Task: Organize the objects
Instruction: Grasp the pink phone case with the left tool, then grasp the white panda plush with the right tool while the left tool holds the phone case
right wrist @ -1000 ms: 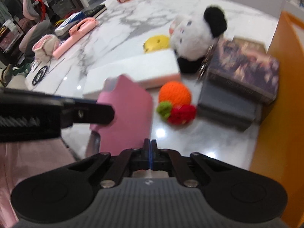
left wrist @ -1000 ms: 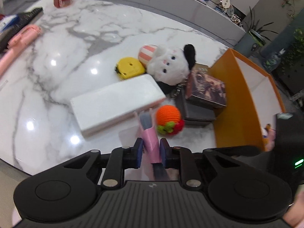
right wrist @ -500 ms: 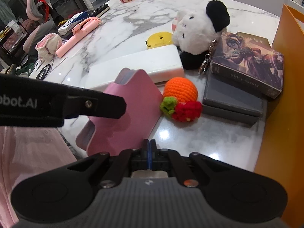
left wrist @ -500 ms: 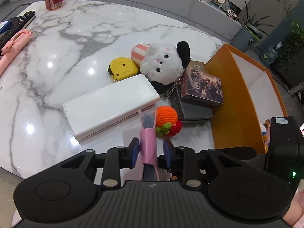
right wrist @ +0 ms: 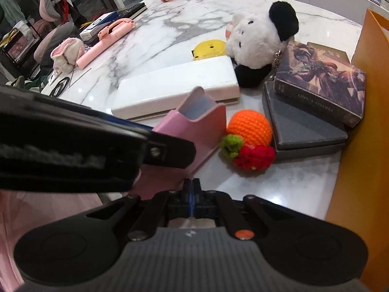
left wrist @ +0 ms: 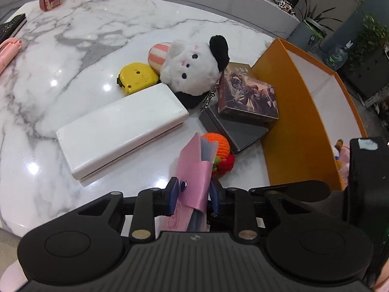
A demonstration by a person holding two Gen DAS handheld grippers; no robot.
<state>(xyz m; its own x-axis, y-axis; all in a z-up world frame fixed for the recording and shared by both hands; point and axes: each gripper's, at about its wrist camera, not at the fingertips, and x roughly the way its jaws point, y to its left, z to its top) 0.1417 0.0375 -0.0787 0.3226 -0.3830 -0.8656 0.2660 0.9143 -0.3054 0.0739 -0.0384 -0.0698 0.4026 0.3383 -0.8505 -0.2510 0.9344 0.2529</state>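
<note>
My left gripper (left wrist: pixel 193 192) holds a pink card holder (left wrist: pixel 194 170) just above the marble table's near edge; its jaws are closing, with both pads against the holder. The holder tilts up, and grey sleeves show at its open top. In the right wrist view the same card holder (right wrist: pixel 194 126) sits under the left gripper's finger (right wrist: pixel 170 149). My right gripper (right wrist: pixel 192 185) is shut with nothing in it, just right of the holder. A crochet orange (left wrist: pixel 220 147) lies right behind the holder.
A long white box (left wrist: pixel 121 126), a yellow tape measure (left wrist: pixel 137 77), a plush panda (left wrist: pixel 192 73) and a picture box (left wrist: pixel 248 95) on a grey box (left wrist: pixel 233 129) crowd the table's middle. An orange bin (left wrist: pixel 296 126) stands at the right. A pink handle (right wrist: pixel 107 39) lies far left.
The card holder has turned between the left jaws, now showing its broad flap with the snap. The left gripper has come lower and nearer the table. The right gripper has stayed put.
</note>
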